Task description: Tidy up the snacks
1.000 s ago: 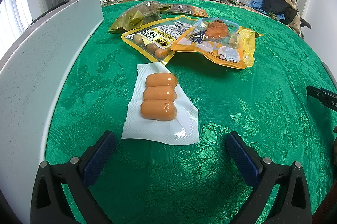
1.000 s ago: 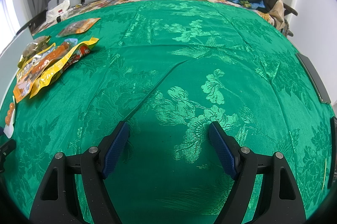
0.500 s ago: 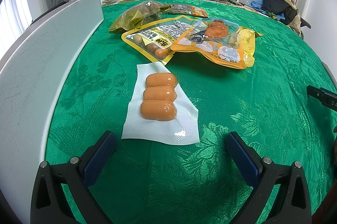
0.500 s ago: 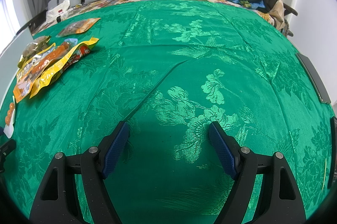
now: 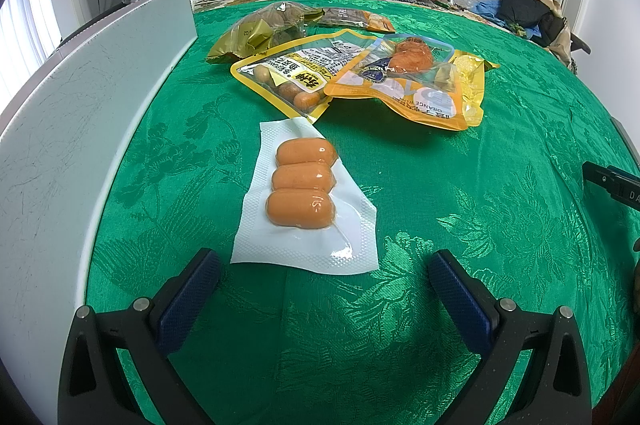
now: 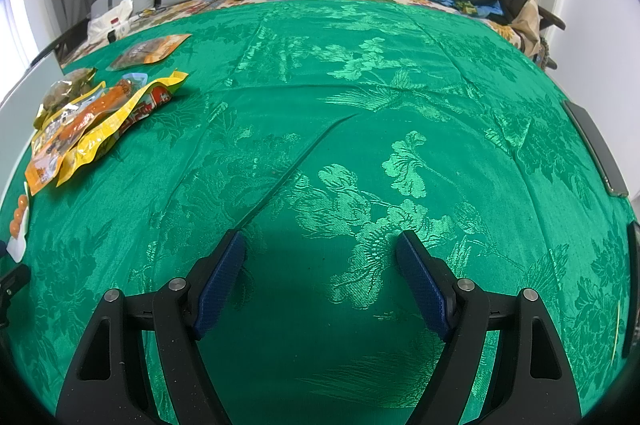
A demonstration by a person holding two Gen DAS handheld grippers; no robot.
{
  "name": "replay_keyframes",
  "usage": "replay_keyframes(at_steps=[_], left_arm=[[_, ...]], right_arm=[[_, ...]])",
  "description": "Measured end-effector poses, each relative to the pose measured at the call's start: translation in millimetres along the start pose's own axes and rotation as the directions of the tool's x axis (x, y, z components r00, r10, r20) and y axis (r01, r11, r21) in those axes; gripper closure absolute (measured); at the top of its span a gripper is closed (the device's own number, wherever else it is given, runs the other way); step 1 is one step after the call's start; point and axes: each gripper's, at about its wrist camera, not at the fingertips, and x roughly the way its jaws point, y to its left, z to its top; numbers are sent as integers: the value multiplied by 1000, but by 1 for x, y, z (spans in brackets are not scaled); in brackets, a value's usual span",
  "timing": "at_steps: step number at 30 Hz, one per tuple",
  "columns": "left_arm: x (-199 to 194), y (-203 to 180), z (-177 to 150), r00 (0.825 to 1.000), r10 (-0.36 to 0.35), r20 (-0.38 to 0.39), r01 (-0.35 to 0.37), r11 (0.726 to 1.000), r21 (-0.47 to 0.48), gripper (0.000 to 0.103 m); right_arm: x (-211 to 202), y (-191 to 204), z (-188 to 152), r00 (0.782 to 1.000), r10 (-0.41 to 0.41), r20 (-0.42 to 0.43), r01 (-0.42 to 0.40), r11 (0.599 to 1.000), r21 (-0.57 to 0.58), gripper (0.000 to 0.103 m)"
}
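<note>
Green brocade cloth [image 5: 500, 153] covers the worktop; my left tool [image 5: 322, 275] hangs spread, gripping nothing, just short of the white sausage pack [image 5: 306, 201]; beyond it the yellow pouches [image 5: 360, 77] overlap in a heap; my right tool [image 6: 320, 259] is spread too, over bare cloth, well apart from the snacks [image 6: 92, 121].

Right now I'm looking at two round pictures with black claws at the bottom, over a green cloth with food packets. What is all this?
A person holds two hand-carried grippers; each carries a wide-angle camera looking along its fingers. One picture is from the left gripper, the other from the right gripper. Both are open and hold nothing. On the green cloth a sausage pack lies just ahead of the left gripper, with a pile of snack bags beyond it. The right gripper faces bare cloth.
</note>
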Motion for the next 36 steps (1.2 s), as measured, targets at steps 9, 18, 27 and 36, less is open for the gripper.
replay_keyframes(at_steps=[9, 18, 27, 36], left_arm=[[0, 0, 0, 1000, 1, 0, -1, 1000, 0, 0], [-26, 3, 13, 998, -35, -51, 36, 999, 10, 1], [-43, 60, 76, 972, -197, -132, 182, 976, -120, 1], [23, 13, 67, 963, -9, -268, 29, 997, 73, 23]], right_arm=[[0, 0, 0, 1000, 0, 0, 0, 1000, 0, 21], [0, 0, 0, 1000, 0, 0, 0, 1000, 0, 21], [0, 0, 0, 1000, 0, 0, 0, 1000, -1, 21], [0, 0, 0, 1000, -1, 0, 1, 1000, -1, 21]])
